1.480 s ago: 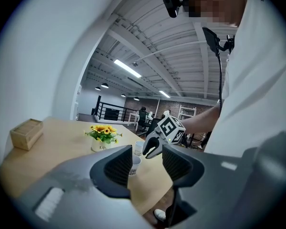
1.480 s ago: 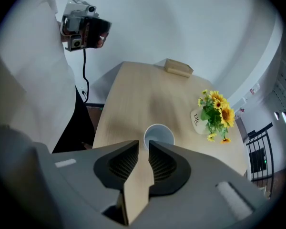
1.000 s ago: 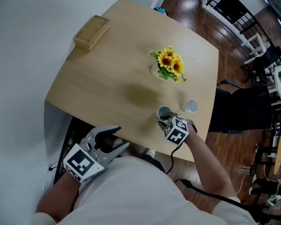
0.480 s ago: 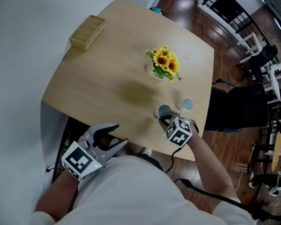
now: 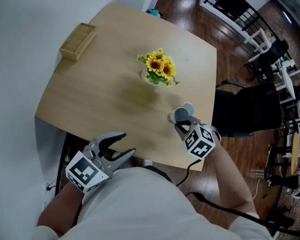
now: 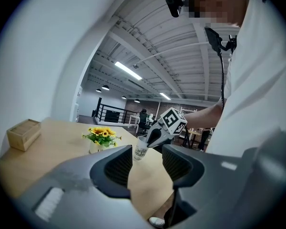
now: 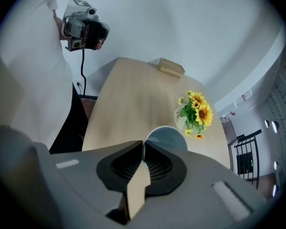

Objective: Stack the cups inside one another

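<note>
Change: held cup no longer stands on the worktop — it hangs clear of the surface in the right tongs. It also lies much nearer the second cup than a second ago, when the two are well apart.
Meaning for the task: pick-up looks done. What remains, by my reading, is to line the held cup over the other one's mouth and lower it in.
Grip of the right tongs: pressed together on the near wall of the held cup, one of the pads inside the rim and one outside, pointing steeply down.
Left tongs: spread, with nothing between them, held low by the near edge of the worktop, away from both cups.
View of the second cup: only a sliver of pale rim shows past the held cup in the head view, and I cannot tell whether the two touch.
Cup shape and material: round open mouth, thin wall, tapering downward. Pale with small dark print on the side, greyish inside — paper or thin plastic, likely to flex under a hard pinch.
Worktop surface: pale wood look, smooth, matte, rounded corners.
Pad texture: dark and ribbed, set in grey moulded shells.
Flowers: yellow sunflowers with green leaves in a small white vase, mid-worktop.
Box: light wood, rectangular, at the far left corner.
</note>
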Tool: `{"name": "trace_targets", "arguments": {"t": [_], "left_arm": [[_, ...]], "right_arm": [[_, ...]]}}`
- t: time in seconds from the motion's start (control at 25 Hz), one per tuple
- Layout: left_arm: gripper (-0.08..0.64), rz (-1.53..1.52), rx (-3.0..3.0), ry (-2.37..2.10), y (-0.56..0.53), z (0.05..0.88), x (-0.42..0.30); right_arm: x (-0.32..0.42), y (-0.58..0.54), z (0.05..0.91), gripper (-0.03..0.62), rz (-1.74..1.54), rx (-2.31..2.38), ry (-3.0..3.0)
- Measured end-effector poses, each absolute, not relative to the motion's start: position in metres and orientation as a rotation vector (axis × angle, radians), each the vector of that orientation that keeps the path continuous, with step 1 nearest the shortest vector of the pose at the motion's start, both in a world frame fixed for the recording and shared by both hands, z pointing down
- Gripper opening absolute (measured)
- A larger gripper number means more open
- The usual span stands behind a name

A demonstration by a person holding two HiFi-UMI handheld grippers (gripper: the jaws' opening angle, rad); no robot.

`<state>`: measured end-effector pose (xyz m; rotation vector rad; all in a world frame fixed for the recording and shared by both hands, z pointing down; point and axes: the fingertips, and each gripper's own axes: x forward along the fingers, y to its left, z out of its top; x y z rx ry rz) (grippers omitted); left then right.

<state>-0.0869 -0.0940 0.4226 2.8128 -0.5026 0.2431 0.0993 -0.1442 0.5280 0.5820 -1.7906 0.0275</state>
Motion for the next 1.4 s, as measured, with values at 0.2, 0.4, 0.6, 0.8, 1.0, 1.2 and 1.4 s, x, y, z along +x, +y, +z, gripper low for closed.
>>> {"name": "trace_targets", "arguments": {"t": [0.2, 0.4, 0.6, 0.8, 1.0, 1.2, 1.4], "left_arm": [[0.210, 0.269, 2.808, -0.505, -0.095, 0.422, -0.063], [0.209, 0.245, 2.800, -0.538, -0.097, 0.417, -0.038], [0.209, 0.246, 2.793, -0.583, -0.097, 0.414, -0.020], [0.209, 0.291, 2.758, -0.637, -0.094, 0.418, -0.013], [0.209, 0.338, 2.725, -0.705, -0.090, 0.421, -0.012], [0.209, 0.352, 2.718, -0.742, -0.084, 0.416, 0.000], [0.210, 0.370, 2.724, -0.769, -0.074, 0.410, 0.018]], "right_arm": [[0.145, -0.153, 0.516, 0.025, 0.026, 0.621, -1.769], [0.181, -0.165, 0.514, 0.025, 0.023, 0.622, -1.751], [0.200, -0.176, 0.523, 0.025, 0.011, 0.588, -1.751], [0.207, -0.183, 0.544, 0.025, 0.017, 0.536, -1.754], [0.204, -0.184, 0.561, 0.026, 0.033, 0.493, -1.791], [0.202, -0.182, 0.565, 0.048, 0.037, 0.478, -1.839], [0.208, -0.176, 0.551, 0.054, 0.011, 0.487, -1.892]]}}
